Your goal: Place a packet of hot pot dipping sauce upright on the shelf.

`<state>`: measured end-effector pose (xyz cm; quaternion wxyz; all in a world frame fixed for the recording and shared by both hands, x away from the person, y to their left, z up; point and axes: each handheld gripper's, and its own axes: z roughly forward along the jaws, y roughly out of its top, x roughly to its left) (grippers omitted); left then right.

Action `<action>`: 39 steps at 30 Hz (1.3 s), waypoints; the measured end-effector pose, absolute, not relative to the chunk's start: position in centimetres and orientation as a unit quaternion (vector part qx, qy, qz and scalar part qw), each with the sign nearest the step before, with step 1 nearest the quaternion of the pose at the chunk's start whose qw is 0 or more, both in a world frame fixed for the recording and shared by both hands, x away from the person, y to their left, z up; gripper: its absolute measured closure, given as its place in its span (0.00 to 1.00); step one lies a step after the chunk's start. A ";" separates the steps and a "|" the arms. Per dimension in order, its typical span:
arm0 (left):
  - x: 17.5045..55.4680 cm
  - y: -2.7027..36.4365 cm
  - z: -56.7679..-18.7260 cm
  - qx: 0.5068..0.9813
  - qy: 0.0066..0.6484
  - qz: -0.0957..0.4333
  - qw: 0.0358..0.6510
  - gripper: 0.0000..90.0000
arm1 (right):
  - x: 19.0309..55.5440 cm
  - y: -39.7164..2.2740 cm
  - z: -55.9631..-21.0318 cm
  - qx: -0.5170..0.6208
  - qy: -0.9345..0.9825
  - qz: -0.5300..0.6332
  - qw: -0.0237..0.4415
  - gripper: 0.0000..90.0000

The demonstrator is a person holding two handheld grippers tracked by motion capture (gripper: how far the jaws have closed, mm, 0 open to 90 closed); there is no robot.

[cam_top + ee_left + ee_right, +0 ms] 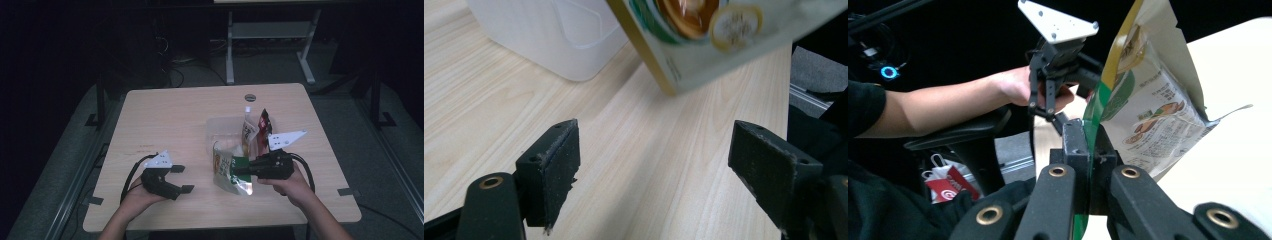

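A green and white snack bag point(227, 170) hangs just above the table's front middle, with my right gripper point(241, 171) shut on its green edge. In the right gripper view the two jaws point(1090, 150) pinch that edge and the bag point(1143, 110) rises up and to the right. My left gripper point(182, 179) rests low at the front left, a short way left of the bag, open and holding nothing. In the left gripper view its jaws point(656, 155) stand wide apart over bare wood, and the bag's lower corner point(704, 35) hangs ahead of them.
A clear plastic container point(222, 127) behind the bag holds a pale packet point(247, 131) and a dark red packet point(264, 125) standing upright. A round grommet point(250, 97) sits near the table's far edge. The wooden tabletop point(165, 120) stretches bare at the left.
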<state>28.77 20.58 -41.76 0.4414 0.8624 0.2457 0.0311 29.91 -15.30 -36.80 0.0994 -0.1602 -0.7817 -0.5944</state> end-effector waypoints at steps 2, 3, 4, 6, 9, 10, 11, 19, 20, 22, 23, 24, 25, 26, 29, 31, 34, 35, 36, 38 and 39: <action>28.7 20.5 -41.8 0.862 0.246 0.030 0.441 0.22 | 30.1 -15.5 -36.4 -0.163 -0.780 -0.598 0.093 1.00; 28.7 20.5 -41.8 0.863 0.245 0.029 0.441 0.22 | 30.5 -15.7 -35.9 -0.162 -0.779 -0.600 0.082 1.00; 28.8 20.5 -41.8 0.863 0.244 0.029 0.441 0.22 | 30.5 -15.7 -35.9 -0.162 -0.779 -0.600 0.082 1.00; 28.9 20.5 -41.8 0.866 0.237 0.031 0.440 0.22 | 30.8 -15.8 -35.4 -0.165 -0.780 -0.599 0.073 1.00; 28.8 20.4 -41.9 0.866 0.238 0.028 0.439 0.22 | 31.6 -16.2 -34.5 -0.169 -0.783 -0.596 0.054 1.00; 28.8 20.4 -41.9 0.866 0.238 0.028 0.439 0.22 | 31.6 -16.2 -34.5 -0.169 -0.783 -0.596 0.054 1.00; 28.8 20.4 -41.9 0.867 0.238 0.027 0.438 0.22 | 31.8 -16.3 -34.2 -0.170 -0.783 -0.596 0.051 1.00; 28.9 20.4 -41.9 0.868 0.239 0.025 0.435 0.21 | 34.1 -17.3 -32.5 -0.184 -0.778 -0.601 0.020 1.00; 28.9 20.4 -41.9 0.868 0.237 0.026 0.435 0.21 | 34.4 -17.3 -32.4 -0.186 -0.778 -0.599 0.016 1.00; 28.9 20.4 -41.9 0.869 0.237 0.027 0.434 0.21 | 34.8 -17.5 -32.2 -0.191 -0.778 -0.598 0.013 1.00; 28.9 20.4 -41.9 0.869 0.237 0.027 0.434 0.21 | 35.0 -17.6 -32.2 -0.193 -0.778 -0.598 0.011 1.00; 28.9 20.4 -41.9 0.869 0.236 0.027 0.434 0.21 | 35.0 -17.6 -32.2 -0.193 -0.778 -0.598 0.011 1.00; 28.9 20.4 -42.0 0.870 0.236 0.027 0.433 0.21 | 35.2 -17.7 -32.2 -0.195 -0.777 -0.598 0.010 1.00; 28.9 20.5 -42.0 0.870 0.235 0.027 0.432 0.21 | 35.4 -17.7 -32.2 -0.197 -0.777 -0.597 0.009 1.00; 28.9 20.5 -42.0 0.870 0.236 0.026 0.432 0.21 | 35.8 -18.0 -32.5 -0.204 -0.778 -0.594 0.006 1.00; 28.9 20.5 -42.0 0.870 0.235 0.026 0.432 0.21 | 36.1 -18.0 -32.8 -0.210 -0.778 -0.592 0.006 1.00; 28.9 20.4 -42.0 0.872 0.233 0.027 0.431 0.21 | 36.3 -18.1 -33.2 -0.214 -0.780 -0.588 0.008 1.00; 28.9 20.4 -42.0 0.871 0.235 0.025 0.431 0.21 | 36.3 -18.1 -33.2 -0.214 -0.780 -0.588 0.008 1.00; 28.9 20.4 -42.0 0.871 0.235 0.025 0.430 0.21 | 36.3 -18.1 -33.4 -0.216 -0.781 -0.586 0.009 1.00; 28.9 20.4 -42.0 0.872 0.234 0.025 0.430 0.21 | 36.4 -18.0 -33.7 -0.217 -0.782 -0.584 0.012 1.00; 28.9 20.4 -42.1 0.872 0.234 0.024 0.429 0.21 | 36.5 -18.0 -33.9 -0.217 -0.783 -0.583 0.012 1.00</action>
